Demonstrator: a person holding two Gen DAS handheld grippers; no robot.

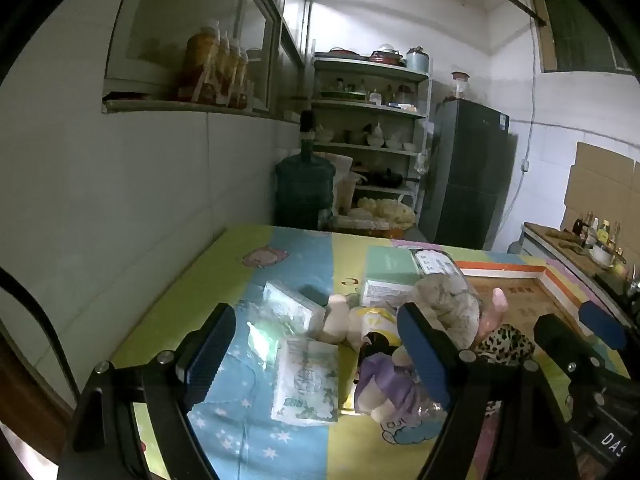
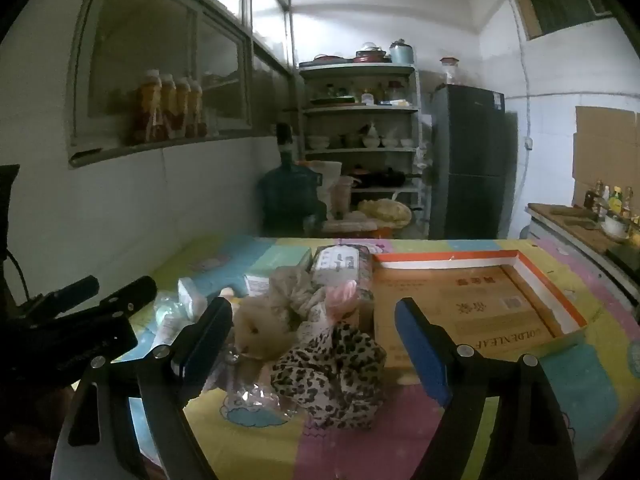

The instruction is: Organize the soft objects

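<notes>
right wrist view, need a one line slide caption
Open right gripper poised over a leopard-print scrunchie in a soft-item pile, beside an empty cardboard tray on a colourful tablecloth.

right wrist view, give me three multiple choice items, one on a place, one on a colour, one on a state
1. Where is the cardboard box relative to the leopard-print cloth?
A. right of it
B. left of it
C. under it

2. What colour are the right gripper pads?
A. red
B. blue
C. white

3. How do the right gripper's jaws stand?
A. shut on the cloth
B. shut on nothing
C. open

Answers: 1 A, the box fills the table's right side; 2 B, a blue pad shows; 3 C, a wide gap holds nothing.
</notes>
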